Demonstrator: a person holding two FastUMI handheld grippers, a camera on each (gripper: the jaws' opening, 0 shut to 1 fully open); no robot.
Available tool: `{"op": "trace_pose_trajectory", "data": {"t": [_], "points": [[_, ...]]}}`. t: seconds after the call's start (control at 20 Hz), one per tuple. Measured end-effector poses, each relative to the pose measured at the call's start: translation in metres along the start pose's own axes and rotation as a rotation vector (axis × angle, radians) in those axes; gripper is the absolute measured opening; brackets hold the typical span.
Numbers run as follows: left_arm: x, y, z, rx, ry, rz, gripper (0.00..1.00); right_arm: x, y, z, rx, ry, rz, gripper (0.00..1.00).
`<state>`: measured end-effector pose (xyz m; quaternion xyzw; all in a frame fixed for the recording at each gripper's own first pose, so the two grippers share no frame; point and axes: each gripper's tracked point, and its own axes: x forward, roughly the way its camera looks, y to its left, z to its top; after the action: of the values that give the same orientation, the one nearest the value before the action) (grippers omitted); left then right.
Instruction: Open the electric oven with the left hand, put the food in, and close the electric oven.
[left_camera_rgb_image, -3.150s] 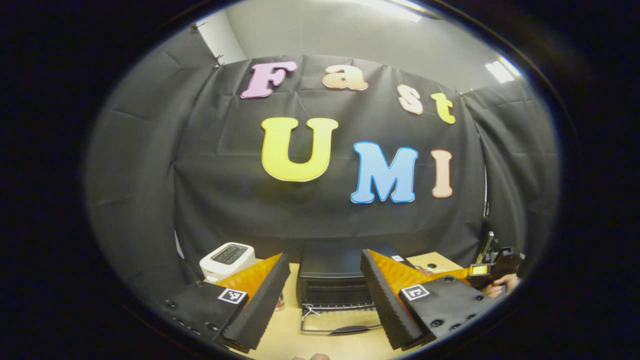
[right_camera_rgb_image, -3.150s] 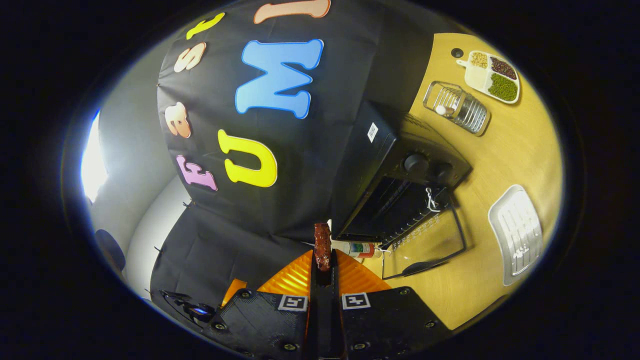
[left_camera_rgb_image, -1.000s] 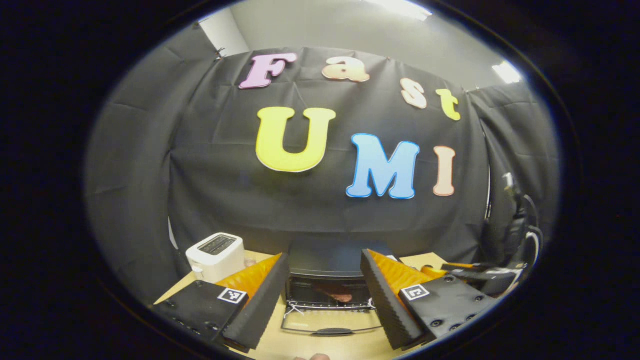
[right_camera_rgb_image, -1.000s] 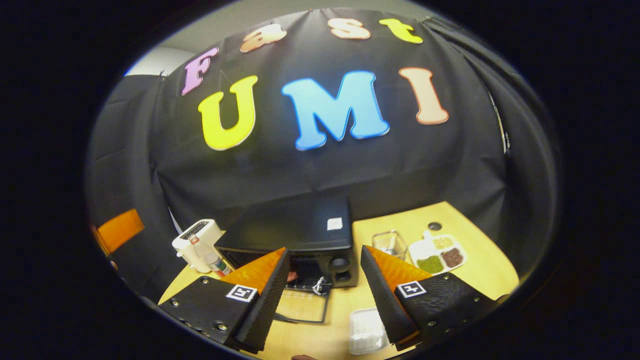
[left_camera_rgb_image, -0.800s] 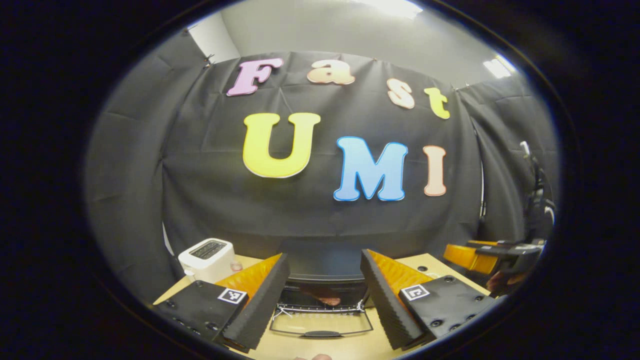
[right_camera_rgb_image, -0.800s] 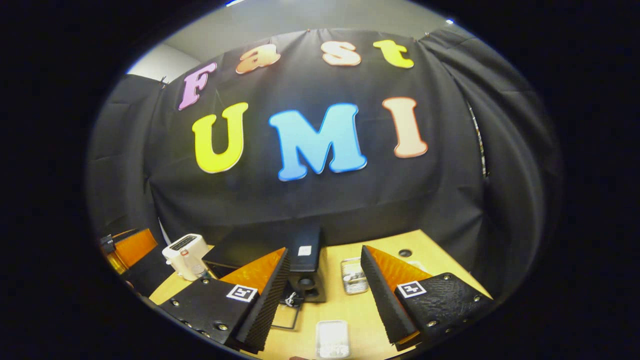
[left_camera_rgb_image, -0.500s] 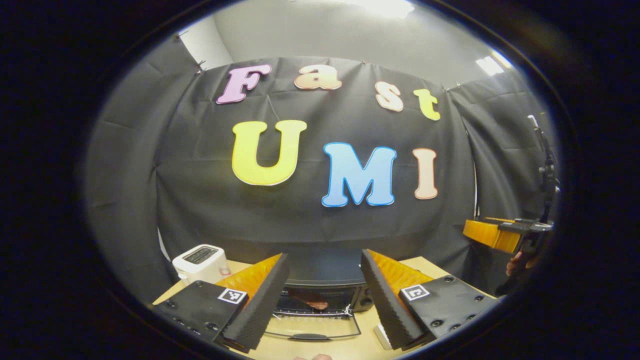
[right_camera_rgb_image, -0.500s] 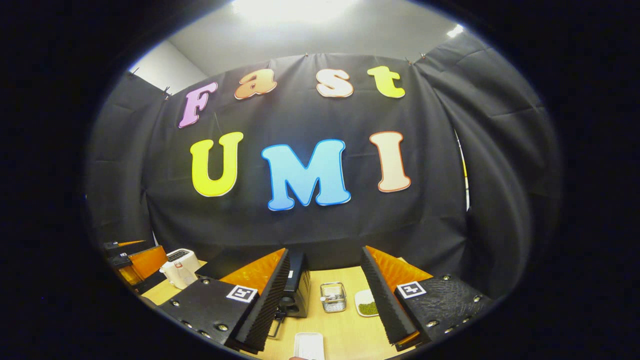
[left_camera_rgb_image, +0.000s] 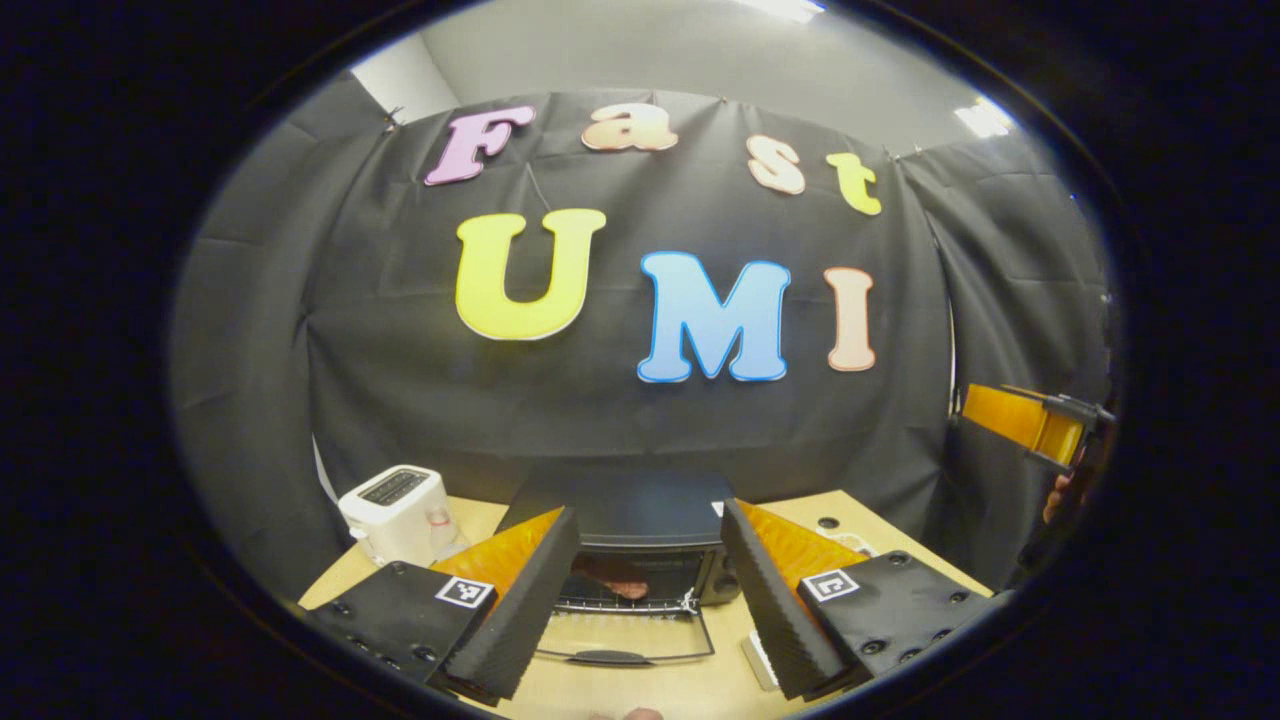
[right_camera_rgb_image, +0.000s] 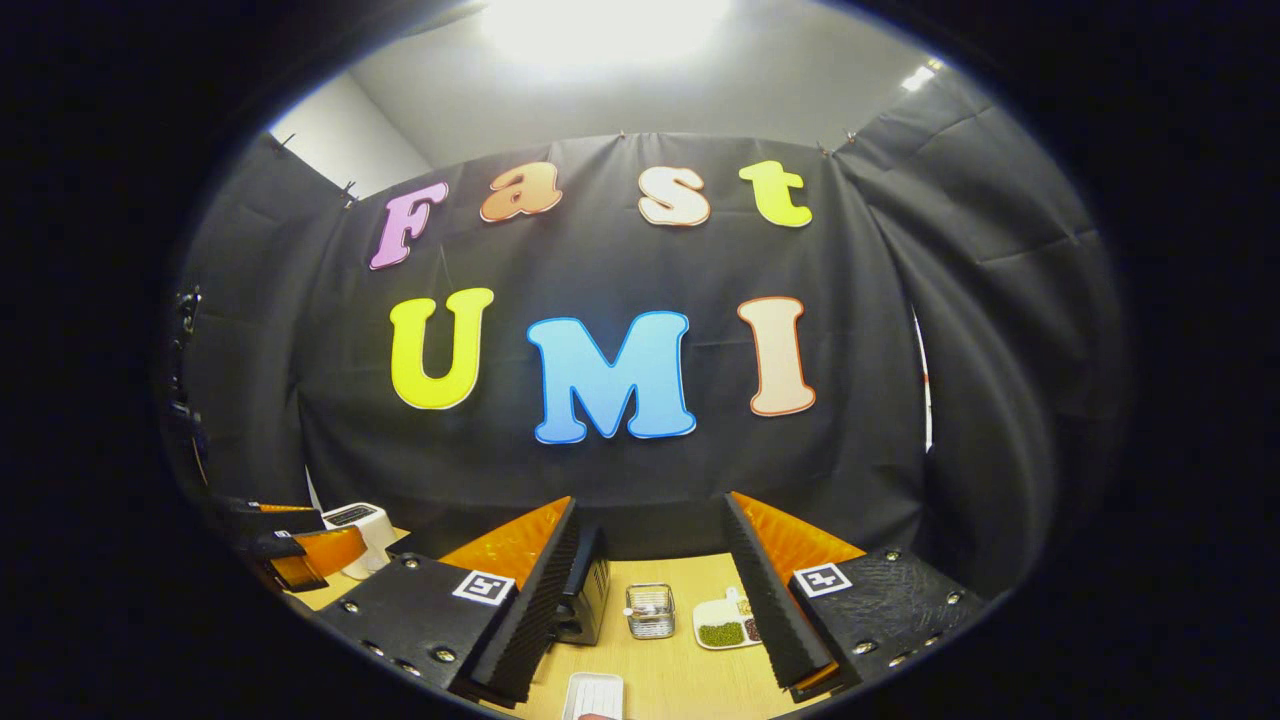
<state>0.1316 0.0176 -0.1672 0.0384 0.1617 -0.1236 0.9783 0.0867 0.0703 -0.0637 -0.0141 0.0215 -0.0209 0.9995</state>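
The black electric oven (left_camera_rgb_image: 628, 505) stands at the back of the wooden table (left_camera_rgb_image: 640, 690), its glass door (left_camera_rgb_image: 620, 640) folded down flat toward me. A reddish-brown piece of food (left_camera_rgb_image: 615, 585) lies on the rack inside. My left gripper (left_camera_rgb_image: 648, 510) hovers in front of the oven, open and holding nothing. My right gripper (right_camera_rgb_image: 650, 500) is raised off to the right of the oven, open and holding nothing, with the oven's side (right_camera_rgb_image: 588, 590) just past its left finger. In the left gripper view the right gripper (left_camera_rgb_image: 1025, 420) hangs high at the far right, held by a hand (left_camera_rgb_image: 1058, 495).
A white toaster (left_camera_rgb_image: 395, 508) stands left of the oven. Right of the oven are a small wire basket (right_camera_rgb_image: 650, 610) and a divided dish of beans (right_camera_rgb_image: 722, 628). A white ridged tray (right_camera_rgb_image: 595, 695) lies near the front edge. The left gripper (right_camera_rgb_image: 290, 550) shows at far left.
The right gripper, shut on the food 3.1 s ago, has left it in the oven, opened, and drawn back up and to the right. The left gripper drifted slightly; the door stays down.
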Motion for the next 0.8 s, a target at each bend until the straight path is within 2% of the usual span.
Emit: {"op": "trace_pose_trajectory", "data": {"t": [0.1, 0.15, 0.4, 0.45, 0.5, 0.55, 0.6, 0.7, 0.75, 0.8], "points": [[0.005, 0.003, -0.016, 0.015, 0.040, 0.003, 1.00, -0.002, 0.002, 0.002, -0.004, -0.006, 0.009, 0.86], [0.007, 0.002, -0.030, 0.017, 0.071, -0.002, 0.96, -0.002, 0.004, 0.001, -0.007, -0.007, 0.017, 0.87], [0.017, 0.004, -0.094, -0.014, 0.231, -0.025, 0.96, -0.001, 0.004, -0.005, -0.008, 0.006, 0.024, 0.87], [0.018, 0.007, -0.109, -0.017, 0.268, -0.016, 1.00, -0.001, 0.003, -0.007, -0.005, 0.010, 0.020, 0.87], [0.018, 0.010, -0.122, -0.021, 0.304, -0.010, 0.92, -0.001, 0.001, -0.007, 0.000, 0.011, 0.014, 0.86], [0.020, 0.012, -0.133, -0.024, 0.329, -0.007, 1.00, 0.000, 0.000, -0.007, 0.006, 0.010, 0.010, 0.87], [0.021, 0.015, -0.141, -0.019, 0.345, 0.006, 0.96, 0.000, -0.002, -0.008, 0.010, 0.011, 0.004, 0.87], [0.025, 0.023, -0.156, 0.009, 0.374, 0.018, 1.00, 0.001, -0.005, -0.012, 0.013, 0.019, -0.004, 0.87], [0.026, 0.024, -0.165, 0.017, 0.395, 0.019, 0.97, 0.001, -0.007, -0.014, 0.015, 0.024, -0.007, 0.87], [0.028, 0.025, -0.174, 0.022, 0.422, 0.019, 1.00, 0.002, -0.008, -0.016, 0.016, 0.030, -0.011, 0.87]]}}
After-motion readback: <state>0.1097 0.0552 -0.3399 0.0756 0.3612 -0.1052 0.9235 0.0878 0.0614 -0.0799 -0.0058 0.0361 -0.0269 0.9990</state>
